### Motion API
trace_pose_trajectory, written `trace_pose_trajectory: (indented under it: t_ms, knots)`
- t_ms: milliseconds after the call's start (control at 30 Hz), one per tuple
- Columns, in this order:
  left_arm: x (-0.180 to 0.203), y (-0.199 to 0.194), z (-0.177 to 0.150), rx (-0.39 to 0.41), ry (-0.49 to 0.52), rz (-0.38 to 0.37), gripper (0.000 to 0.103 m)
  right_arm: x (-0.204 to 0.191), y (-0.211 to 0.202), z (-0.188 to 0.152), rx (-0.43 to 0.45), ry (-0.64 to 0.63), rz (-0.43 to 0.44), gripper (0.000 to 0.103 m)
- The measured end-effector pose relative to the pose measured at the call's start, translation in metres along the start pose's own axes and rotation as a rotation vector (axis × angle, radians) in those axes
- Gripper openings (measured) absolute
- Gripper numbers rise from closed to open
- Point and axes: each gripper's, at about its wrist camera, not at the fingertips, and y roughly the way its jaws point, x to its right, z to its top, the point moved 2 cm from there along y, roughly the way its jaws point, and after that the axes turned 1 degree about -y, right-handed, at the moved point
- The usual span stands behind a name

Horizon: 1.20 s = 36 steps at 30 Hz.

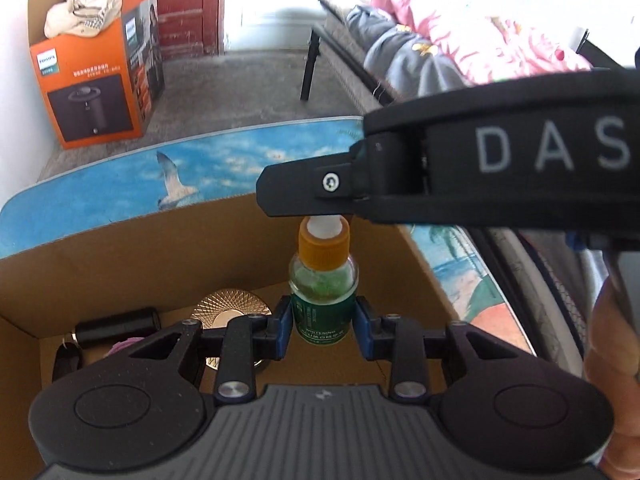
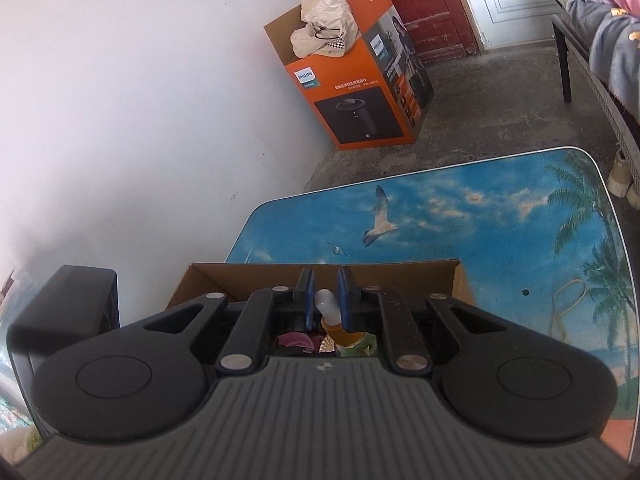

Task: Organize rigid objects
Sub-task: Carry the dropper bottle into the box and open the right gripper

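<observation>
A: Why are both your tongs on the bottle (image 1: 323, 280)?

B: Your left gripper (image 1: 323, 322) clamps its body above the cardboard box (image 1: 140, 240); your right gripper (image 2: 325, 298), nearly shut, pinches the white tip, steadying it.

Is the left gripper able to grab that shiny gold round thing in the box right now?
Probably not. The left gripper is shut on the green bottle, so its jaws are full, though the gold disc lies uncovered in the cardboard box.

box walls (image 1: 120, 248) and the right tool (image 1: 304, 190) crowd the bottle (image 1: 323, 280).
</observation>
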Motion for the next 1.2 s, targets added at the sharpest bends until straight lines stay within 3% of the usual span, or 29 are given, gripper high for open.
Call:
trace_pose_trajectory:
  t_ms: [233,567,667,967,1200]
  knots:
    - [-0.01,0.025,0.002,-0.085,-0.058,-0.013,0.033,0.018,0.024,-0.007,-0.037,0.014,-0.009,0.011]
    - [-0.01,0.024,0.0,-0.081,-0.068,-0.005,0.037,0.017,0.022,-0.007,-0.024,0.015,0.005,0.01]
    - [-0.005,0.017,-0.002,-0.07,-0.058,-0.005,0.044,0.014,0.013,-0.007,-0.006,0.025,0.012,0.012]
    - [0.016,-0.039,-0.021,0.047,0.021,0.022,0.066,-0.014,-0.051,-0.013,0.09,0.057,0.03,0.014]
    - [0.018,-0.1,-0.048,0.127,0.023,0.072,0.078,-0.054,-0.128,-0.044,0.211,0.028,0.039,0.028]
